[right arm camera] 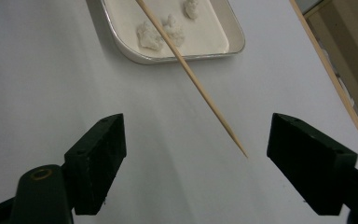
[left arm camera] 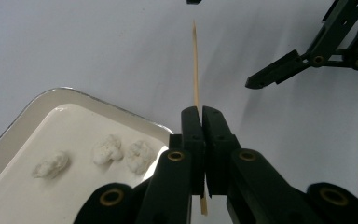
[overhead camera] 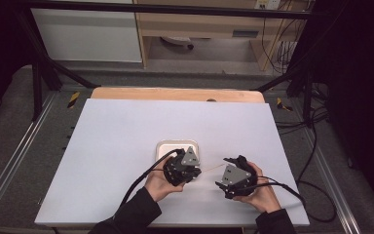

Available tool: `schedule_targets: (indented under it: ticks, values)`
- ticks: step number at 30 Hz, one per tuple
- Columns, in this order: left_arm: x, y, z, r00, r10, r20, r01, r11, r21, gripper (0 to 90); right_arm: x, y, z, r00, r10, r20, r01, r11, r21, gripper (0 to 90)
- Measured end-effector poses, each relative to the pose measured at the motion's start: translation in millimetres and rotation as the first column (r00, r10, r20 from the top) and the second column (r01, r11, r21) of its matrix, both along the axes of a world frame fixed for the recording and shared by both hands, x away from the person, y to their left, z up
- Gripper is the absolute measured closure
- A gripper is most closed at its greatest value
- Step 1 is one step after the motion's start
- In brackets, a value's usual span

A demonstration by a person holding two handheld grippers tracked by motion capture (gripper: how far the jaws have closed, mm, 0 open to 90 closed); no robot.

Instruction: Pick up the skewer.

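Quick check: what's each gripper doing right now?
Left gripper: shut on the skewer.
Right gripper: open, holding nothing; the skewer's tip sits between its jaws.

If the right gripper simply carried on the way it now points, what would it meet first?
Most likely the pointed tip of the wooden skewer, which hangs between the right gripper's open jaws; the left gripper holds its other end. Beyond lies the tray. Depth is uncertain.

The high view looks forward and down from above the person's side, well back, taking in the whole white table. The left gripper view sits close behind its own jaws, facing along the wooden skewer toward the right gripper. The right gripper view looks back along the skewer toward the white tray, which both gripper views share.
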State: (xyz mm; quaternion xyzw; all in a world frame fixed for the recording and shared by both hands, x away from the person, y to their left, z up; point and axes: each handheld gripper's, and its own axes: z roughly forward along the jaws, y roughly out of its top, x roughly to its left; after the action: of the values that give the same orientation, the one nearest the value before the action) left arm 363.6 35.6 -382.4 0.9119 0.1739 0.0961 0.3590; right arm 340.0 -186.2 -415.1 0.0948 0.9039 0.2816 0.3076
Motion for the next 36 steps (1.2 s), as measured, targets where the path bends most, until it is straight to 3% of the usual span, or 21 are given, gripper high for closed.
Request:
schedule_targets:
  ticks: [7,17,25,33,35,36]
  values:
    - [-1.6,-7.9,1.7,0.9997,-0.023,-0.001,0.023,0.9997,0.006,88.4,-0.2,-0.7,-2.3,0.9981,0.043,0.043,-0.041,0.998,-0.046,30.7]
    - [-3.2,-14.5,1.5,0.999,-0.044,-0.011,0.044,0.9989,0.016,88.4,0.4,-2.1,-3.0,0.9881,0.106,0.111,-0.093,0.989,-0.118,47.2]
    - [-4.0,-18.0,1.6,0.9982,-0.06,-0.011,0.06,0.9979,0.025,88.4,0.5,-1.1,-4.8,0.976,0.16,0.148,-0.131,0.973,-0.188,61.1]
    - [-4.4,-19.9,0.0,0.9975,-0.068,-0.018,0.069,0.9972,0.031,88.4,0.4,-0.3,-8.3,0.9658,0.216,0.144,-0.173,0.949,-0.262,72.4]
    - [-4.3,-20.1,-0.2,0.9973,-0.071,-0.019,0.071,0.9969,0.033,88.4,-0.2,0.1,-9.1,0.9651,0.221,0.14,-0.179,0.947,-0.266,75.0]
    - [-4.3,-20.3,-0.3,0.9972,-0.072,-0.02,0.073,0.9968,0.034,88.4,0.4,0.2,-9.3,0.9587,0.247,0.142,-0.199,0.938,-0.284,77.8]
